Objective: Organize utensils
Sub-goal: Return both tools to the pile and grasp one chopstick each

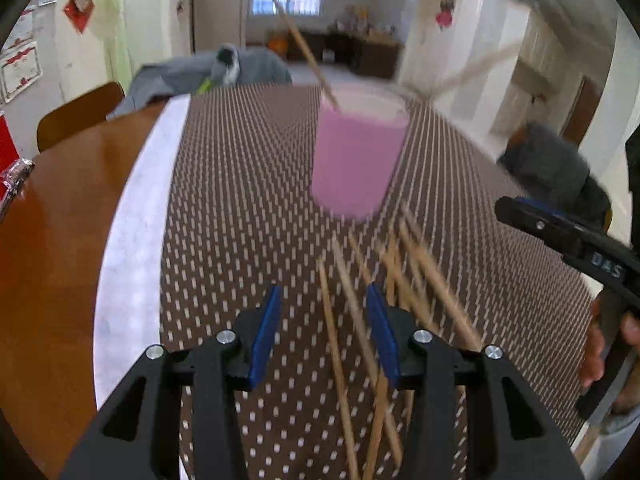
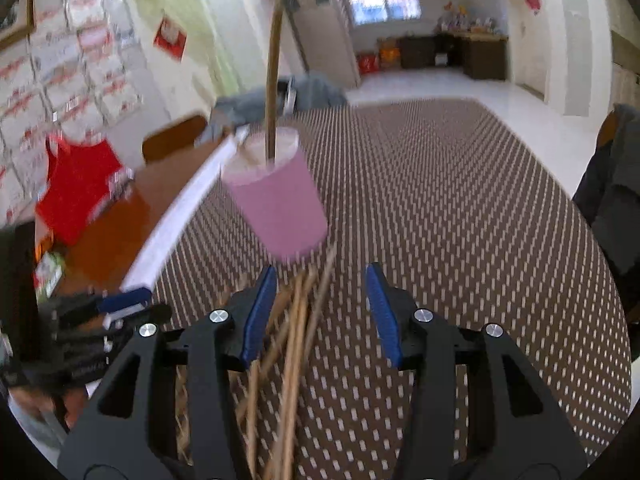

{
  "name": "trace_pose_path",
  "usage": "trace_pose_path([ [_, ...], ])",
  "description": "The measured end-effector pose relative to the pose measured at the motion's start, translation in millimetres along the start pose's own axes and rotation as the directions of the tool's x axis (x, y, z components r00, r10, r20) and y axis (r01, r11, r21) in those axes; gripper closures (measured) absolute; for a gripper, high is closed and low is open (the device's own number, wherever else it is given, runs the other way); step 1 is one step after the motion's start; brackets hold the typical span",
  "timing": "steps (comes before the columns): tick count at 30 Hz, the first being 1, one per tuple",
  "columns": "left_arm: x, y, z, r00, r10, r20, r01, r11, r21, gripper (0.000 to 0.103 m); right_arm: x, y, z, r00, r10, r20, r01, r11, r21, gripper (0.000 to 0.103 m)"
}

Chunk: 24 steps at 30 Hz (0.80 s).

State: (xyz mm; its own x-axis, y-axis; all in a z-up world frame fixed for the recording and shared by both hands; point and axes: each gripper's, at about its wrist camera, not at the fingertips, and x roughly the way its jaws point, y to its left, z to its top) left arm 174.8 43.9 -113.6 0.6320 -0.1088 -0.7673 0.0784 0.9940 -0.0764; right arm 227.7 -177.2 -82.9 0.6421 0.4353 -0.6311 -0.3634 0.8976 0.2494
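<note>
Two hand-held grippers hang over a heap of chopsticks (image 1: 360, 320) on a patterned table mat (image 1: 240, 200), just short of a pink cup (image 1: 356, 156) with one chopstick (image 1: 308, 56) standing in it. The left gripper (image 1: 324, 332) and right gripper (image 2: 320, 312) are both parted and empty. The step in hand looks like picking the next stick, which calls for closing on one alone.
</note>
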Motion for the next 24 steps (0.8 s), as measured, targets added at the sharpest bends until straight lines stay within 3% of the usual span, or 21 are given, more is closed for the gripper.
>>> trace_pose_path([
  [3,8.0,-3.1,-16.8,0.997,0.021,-0.068,-0.019,0.999,0.037,0.059,5.6,0.1,-20.0,0.997,0.011,-0.076,-0.013,1.0,-0.023,0.056],
  [10,10.2,-1.0,-35.6,0.994,0.031,-0.107,-0.027,0.999,0.037,0.059,12.3,3.3,-48.2,0.984,0.029,-0.174,-0.042,0.997,-0.067,0.056],
  [16,13.8,0.6,-43.5,0.991,0.042,-0.129,-0.039,0.999,0.031,0.059,23.4,7.4,-60.2,0.978,-0.034,-0.206,0.009,0.992,-0.122,0.056],
  [24,17.5,-1.8,-43.5,0.99,0.063,-0.13,-0.057,0.997,0.049,0.059,22.8,6.6,-63.6,0.977,-0.055,-0.207,0.027,0.99,-0.138,0.056],
])
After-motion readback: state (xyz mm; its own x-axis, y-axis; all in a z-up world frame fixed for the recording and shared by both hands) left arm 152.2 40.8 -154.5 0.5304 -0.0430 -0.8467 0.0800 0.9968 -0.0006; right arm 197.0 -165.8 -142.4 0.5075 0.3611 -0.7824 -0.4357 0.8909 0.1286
